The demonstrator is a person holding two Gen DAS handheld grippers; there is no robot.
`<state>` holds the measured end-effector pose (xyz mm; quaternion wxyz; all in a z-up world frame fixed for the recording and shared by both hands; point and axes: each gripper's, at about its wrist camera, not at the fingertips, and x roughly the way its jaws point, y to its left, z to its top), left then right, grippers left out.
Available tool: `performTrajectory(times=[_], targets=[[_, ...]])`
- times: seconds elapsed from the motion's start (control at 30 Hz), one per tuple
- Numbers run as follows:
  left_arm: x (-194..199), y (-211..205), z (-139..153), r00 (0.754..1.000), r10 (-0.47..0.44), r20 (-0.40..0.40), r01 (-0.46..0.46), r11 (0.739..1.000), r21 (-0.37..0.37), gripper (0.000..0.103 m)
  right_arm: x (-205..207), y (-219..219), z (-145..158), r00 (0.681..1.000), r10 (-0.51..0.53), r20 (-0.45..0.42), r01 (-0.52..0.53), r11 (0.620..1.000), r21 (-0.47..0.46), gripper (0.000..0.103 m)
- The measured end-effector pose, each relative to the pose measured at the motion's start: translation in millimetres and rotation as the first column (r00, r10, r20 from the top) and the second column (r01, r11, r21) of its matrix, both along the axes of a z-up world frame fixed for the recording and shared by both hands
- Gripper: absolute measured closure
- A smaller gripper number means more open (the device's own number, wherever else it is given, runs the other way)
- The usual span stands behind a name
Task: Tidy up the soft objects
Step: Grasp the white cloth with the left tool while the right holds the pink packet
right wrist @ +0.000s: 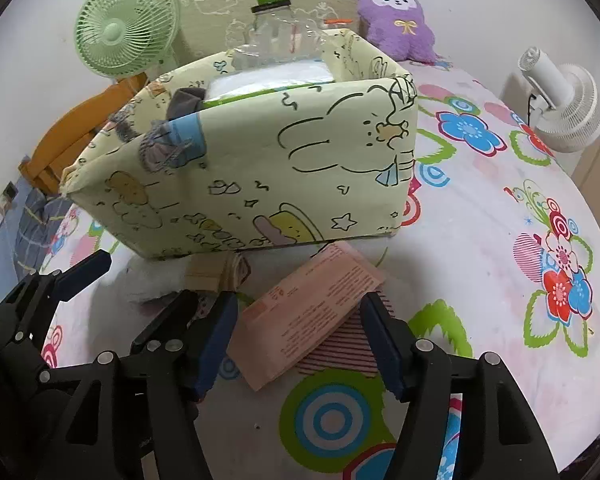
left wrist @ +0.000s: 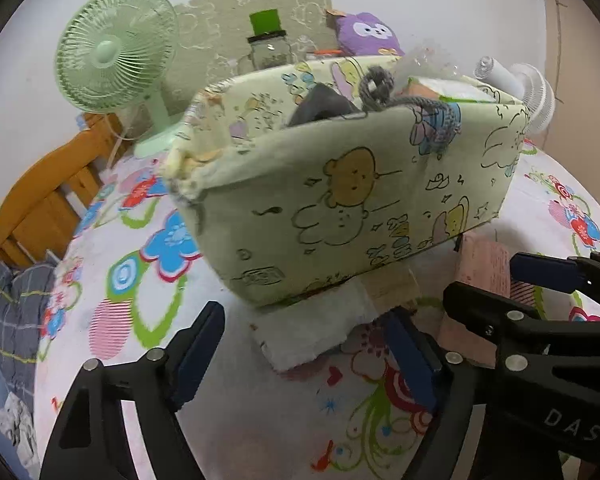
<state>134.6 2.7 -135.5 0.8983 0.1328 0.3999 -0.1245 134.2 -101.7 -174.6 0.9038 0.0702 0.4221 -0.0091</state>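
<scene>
A pale green cartoon-print fabric bin [left wrist: 340, 200] [right wrist: 260, 168] stands on the bed, holding grey cloth [left wrist: 328, 104], a white tissue pack [right wrist: 268, 76] and a clear bottle [right wrist: 276, 32]. A pink packet [right wrist: 308, 308] [left wrist: 484, 268] lies in front of it. A white cloth [left wrist: 320, 328] and a beige piece [right wrist: 208, 272] lie at the bin's base. My left gripper [left wrist: 308, 356] is open over the white cloth. My right gripper [right wrist: 300, 344] is open, its fingers on either side of the pink packet, apart from it.
The floral bedsheet [right wrist: 500, 240] covers the bed. A green fan [left wrist: 112, 52], a purple plush [right wrist: 396, 16] and a white fan [right wrist: 560, 108] stand behind. A wooden bed frame [left wrist: 40, 200] and a grey checked blanket [left wrist: 12, 312] are at the left.
</scene>
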Motion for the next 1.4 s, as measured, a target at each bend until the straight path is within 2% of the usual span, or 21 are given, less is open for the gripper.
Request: performTrajectory(times=[0.1, 0.33, 0.4, 0.5, 0.73, 1.0, 1.27, 1.4], targets=[[5.1, 0.1, -2.5, 0.999, -0.024, -0.024, 0.024, 1.000, -0.019, 0.029, 4.9, -0.5, -1.0, 1.000, -0.010, -0.010, 0.010, 1.000, -0.014, 0.035], [3.0, -1.9, -2.5, 0.998, -0.055, -0.022, 0.054, 0.998, -0.039, 0.047, 8.5, 2.7, -1.9, 1.000, -0.019, -0.013, 0.019, 0.999, -0.026, 0.033], [1.1, -3.3, -2.8, 0.998, -0.056, -0.017, 0.055, 0.998, -0.035, 0.049, 9.0, 3.9, -2.3, 1.000, -0.019, -0.013, 0.019, 0.999, -0.035, 0.033], [-1.0, -3.9, -2.5, 0.998, -0.056, -0.027, 0.054, 0.997, -0.059, 0.061, 8.2, 4.7, -2.3, 1.000, -0.024, -0.008, 0.023, 0.999, -0.038, 0.033], [-5.2, -1.0, -2.6, 0.999, -0.022, -0.024, 0.020, 0.997, -0.072, 0.066, 8.3, 6.6, -3.3, 1.000, -0.027, 0.000, 0.027, 0.998, -0.053, 0.033], [-15.7, 4.8, -0.9, 0.999, 0.036, -0.024, -0.037, 0.996, -0.080, 0.066, 3.9, 13.6, -6.0, 1.000, -0.022, 0.020, 0.024, 0.996, -0.090, 0.034], [-31.7, 3.8, -1.4, 0.997, 0.075, -0.026, -0.077, 0.992, -0.098, 0.066, -9.1, 19.0, -7.0, 0.999, 0.006, 0.036, -0.002, 0.993, -0.115, 0.051], [-39.1, 1.7, -1.7, 0.996, 0.084, -0.017, -0.085, 0.992, -0.096, 0.067, -17.8, 19.9, -7.4, 0.999, 0.030, 0.043, -0.025, 0.993, -0.112, 0.056]])
